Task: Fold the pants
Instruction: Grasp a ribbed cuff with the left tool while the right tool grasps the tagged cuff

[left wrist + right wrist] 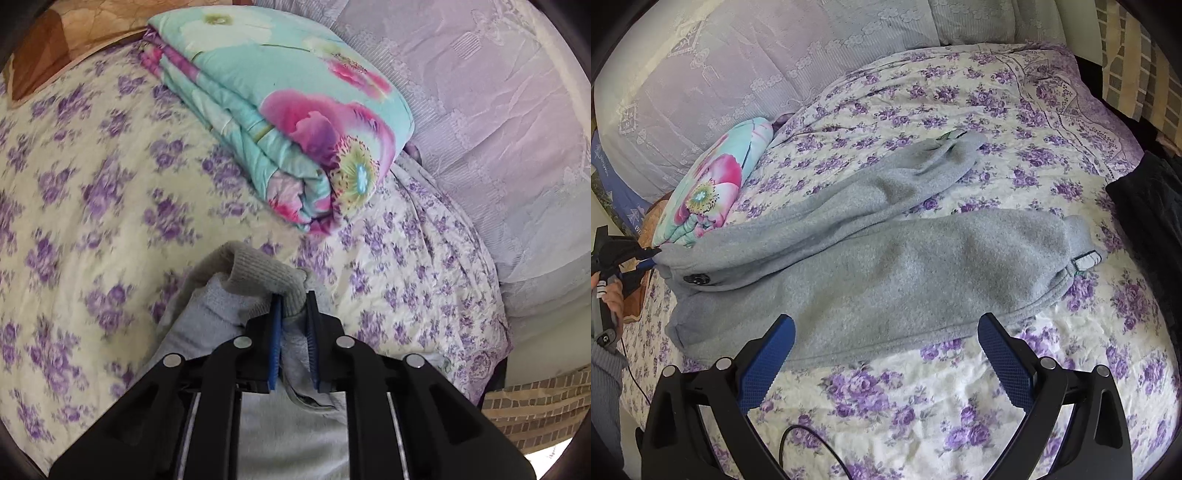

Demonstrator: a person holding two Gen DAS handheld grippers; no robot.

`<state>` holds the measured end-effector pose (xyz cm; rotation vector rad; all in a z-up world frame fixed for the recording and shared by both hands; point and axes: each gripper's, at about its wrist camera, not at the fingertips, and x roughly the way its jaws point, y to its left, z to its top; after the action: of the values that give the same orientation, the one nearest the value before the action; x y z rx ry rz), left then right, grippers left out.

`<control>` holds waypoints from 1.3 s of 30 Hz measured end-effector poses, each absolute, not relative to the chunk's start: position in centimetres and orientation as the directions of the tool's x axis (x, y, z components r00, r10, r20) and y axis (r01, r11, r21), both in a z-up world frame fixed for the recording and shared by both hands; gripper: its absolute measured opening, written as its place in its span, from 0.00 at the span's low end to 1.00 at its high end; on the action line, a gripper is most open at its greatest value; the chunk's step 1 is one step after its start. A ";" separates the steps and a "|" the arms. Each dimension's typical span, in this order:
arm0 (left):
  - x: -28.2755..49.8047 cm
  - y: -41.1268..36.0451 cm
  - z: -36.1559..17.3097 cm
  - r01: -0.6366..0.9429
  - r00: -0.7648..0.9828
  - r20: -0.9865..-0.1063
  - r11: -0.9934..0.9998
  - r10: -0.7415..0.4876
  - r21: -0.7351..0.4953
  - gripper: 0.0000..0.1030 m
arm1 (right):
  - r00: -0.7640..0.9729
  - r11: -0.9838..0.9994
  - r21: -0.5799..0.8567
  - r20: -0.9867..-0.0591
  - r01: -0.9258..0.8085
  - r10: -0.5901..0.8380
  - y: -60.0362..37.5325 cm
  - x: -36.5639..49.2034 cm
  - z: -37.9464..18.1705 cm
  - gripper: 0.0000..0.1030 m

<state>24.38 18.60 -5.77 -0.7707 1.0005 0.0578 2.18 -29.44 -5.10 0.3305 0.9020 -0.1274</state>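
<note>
Pants (886, 258) lie spread across bed (923, 406). Left claw (293, 306) pinches waistband corner; right claw (886, 347) spread, near edge. Grab the matching corner, keep tension even.

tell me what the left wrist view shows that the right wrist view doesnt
Only the left wrist view shows the left gripper close up, shut on the ribbed edge of the grey pants. Only the right wrist view shows the pants spread full length, both legs apart, a black button, and the open right gripper above them. Both show the floral bedspread and the folded quilt.
</note>
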 end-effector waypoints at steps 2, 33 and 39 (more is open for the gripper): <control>26.8 19.3 -7.8 -0.401 0.568 -0.770 0.720 -0.290 -0.566 0.11 | 0.620 0.932 0.240 -0.784 0.272 0.021 -30.5 3.1 -5.1 0.96; 14.4 19.4 -16.5 -0.451 0.448 -0.804 0.677 -0.391 -0.581 0.37 | 0.656 0.689 0.502 -0.753 0.524 0.050 -43.6 -4.2 -10.5 0.96; 13.0 19.9 -15.2 -0.428 0.489 -0.773 0.660 -0.405 -0.617 0.21 | 0.713 0.554 0.651 -0.688 0.519 0.139 -47.6 -3.7 -13.9 0.73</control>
<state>12.97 19.92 -15.17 -0.8976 1.1016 0.0167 -3.72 -47.59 -13.89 0.9790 0.7713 -0.2531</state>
